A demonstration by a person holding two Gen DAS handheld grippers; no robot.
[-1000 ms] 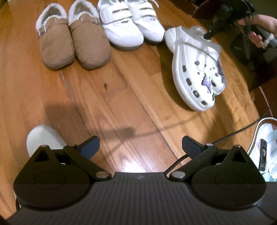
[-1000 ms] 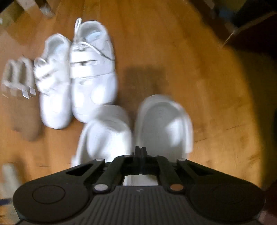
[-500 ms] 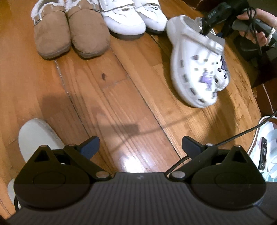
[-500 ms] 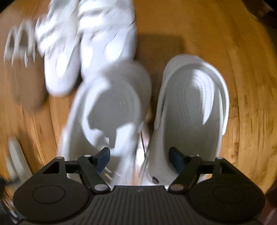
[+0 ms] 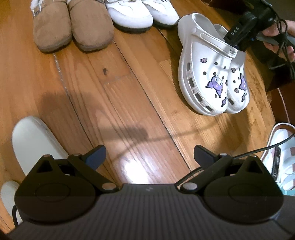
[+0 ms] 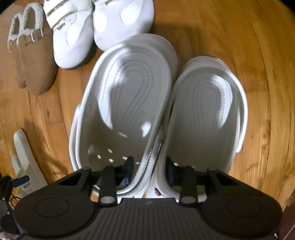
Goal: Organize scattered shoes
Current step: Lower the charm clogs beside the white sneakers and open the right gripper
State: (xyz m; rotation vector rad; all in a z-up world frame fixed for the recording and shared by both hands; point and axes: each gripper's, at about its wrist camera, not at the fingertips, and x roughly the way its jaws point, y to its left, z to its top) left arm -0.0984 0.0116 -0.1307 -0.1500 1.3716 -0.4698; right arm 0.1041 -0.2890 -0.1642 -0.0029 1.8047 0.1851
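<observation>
A pair of white clogs with purple charms stands on the wooden floor, in line with white sneakers and tan fur-lined slippers. In the right wrist view the clogs fill the middle. My right gripper has one finger inside each clog, straddling their adjoining inner walls, jaws partly open. It also shows in the left wrist view at the clogs' heels. My left gripper is open and empty above bare floor.
A white sandal lies at my left gripper's left side; it also shows in the right wrist view. A white and light-blue sneaker lies at the right edge. Dark furniture stands behind the clogs.
My right gripper opened from shut and moved over the clogs, one finger dropping into each. The clogs shifted a little and stand side by side. My left gripper drew back slightly.
</observation>
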